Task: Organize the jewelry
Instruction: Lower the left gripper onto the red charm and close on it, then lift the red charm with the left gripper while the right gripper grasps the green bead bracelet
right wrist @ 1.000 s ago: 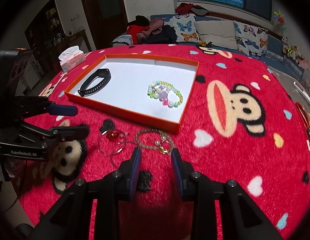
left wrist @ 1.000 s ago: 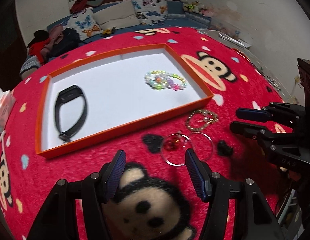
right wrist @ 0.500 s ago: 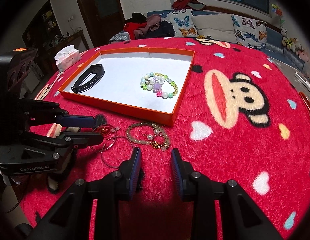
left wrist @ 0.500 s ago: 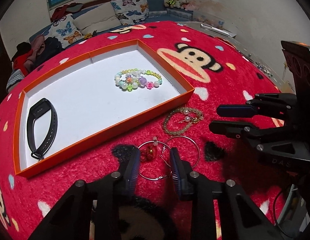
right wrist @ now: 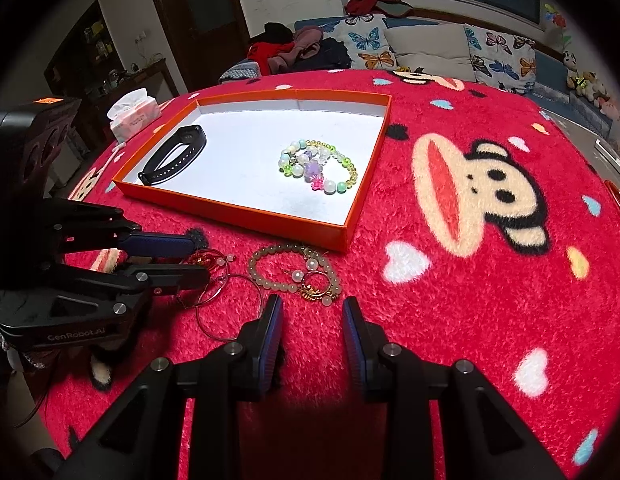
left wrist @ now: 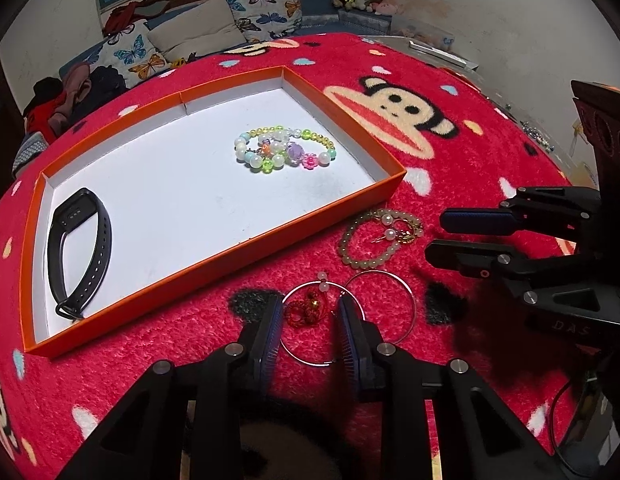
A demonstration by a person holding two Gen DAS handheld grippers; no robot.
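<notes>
An orange tray (left wrist: 318,220) (right wrist: 246,216) with a white floor holds a black wristband (left wrist: 80,252) (right wrist: 174,160) and colourful bead bracelets (left wrist: 284,152) (right wrist: 318,166). On the red monkey blanket in front lie silver hoop earrings with a red charm (left wrist: 310,312) (right wrist: 214,276) and a pale bead bracelet with gold pearl earrings (left wrist: 374,240) (right wrist: 298,276). My left gripper (left wrist: 308,316) (right wrist: 190,256) is open, its fingers either side of the hoop with the red charm. My right gripper (right wrist: 312,320) (left wrist: 442,236) is open and empty, just short of the pale bracelet.
A tissue box (right wrist: 134,116) stands past the tray's left end. A sofa with butterfly cushions (left wrist: 198,28) and clothes is behind the table. The blanket to the right (right wrist: 490,280) carries only its print.
My left gripper narrowed its jaws and moved forward onto the hoop with the red charm. My right gripper edged closer to the pale bracelet.
</notes>
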